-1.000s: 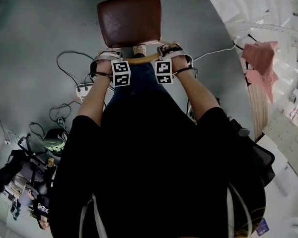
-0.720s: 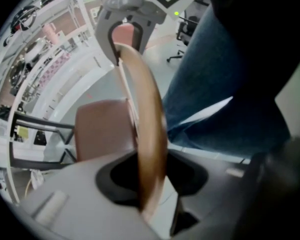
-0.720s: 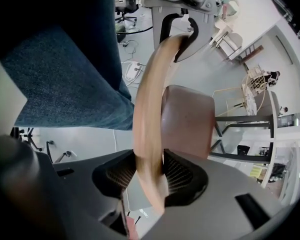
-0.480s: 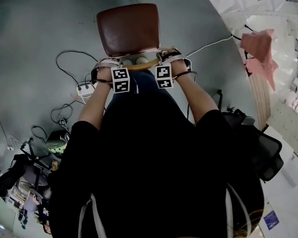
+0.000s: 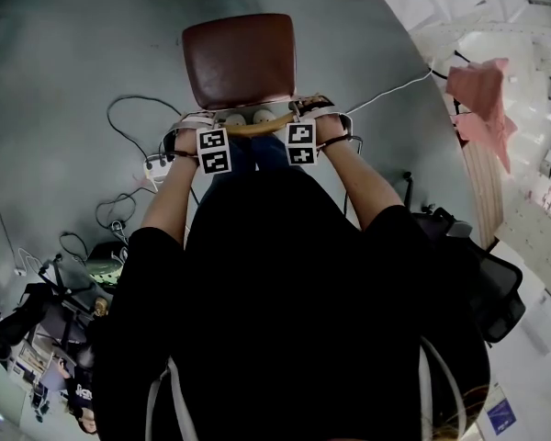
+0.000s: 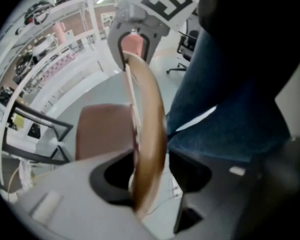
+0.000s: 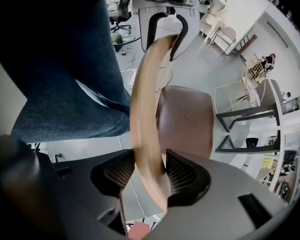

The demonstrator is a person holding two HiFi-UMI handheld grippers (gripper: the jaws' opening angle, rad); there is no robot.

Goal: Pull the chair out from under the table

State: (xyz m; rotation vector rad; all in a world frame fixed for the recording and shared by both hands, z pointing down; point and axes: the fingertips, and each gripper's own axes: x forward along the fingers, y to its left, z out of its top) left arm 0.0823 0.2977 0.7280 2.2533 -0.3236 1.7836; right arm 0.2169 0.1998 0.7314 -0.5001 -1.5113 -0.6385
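Head view shows the chair (image 5: pixel 239 58) standing out in the open on the grey floor (image 5: pixel 73 62), just in front of the person, with nothing over it, so the pulling looks done or nearly done. It looks like a stiff, hard chair that will not bend or squash. I think it is not very heavy, because it has a thin frame, and it should slide along the smooth floor if it is pulled flat and slow. It could tip if it is tugged up too high. The best place to hold it is the back rail (image 5: pixel 257 127), with one hold near each end so that it does not swing round. The wood looks smooth, so a loose hold could slip. The chair has a dark brown seat (image 5: pixel 241 62) with round corners, and the back rail is a thin, curved strip of light brown wood. The left gripper (image 6: pixel 150 176) has the rail between its jaws, but they have just been opening, and there is a dark gap beside the wood, so it is not squeezing. The right gripper (image 7: pixel 149 176) has its two ribbed pads pressed on both sides of the rail, so it is clamped on. Farther out, black cables (image 5: pixel 133 127) lie on the floor to the left, and a pink cloth (image 5: pixel 482 99) lies well off to the right.
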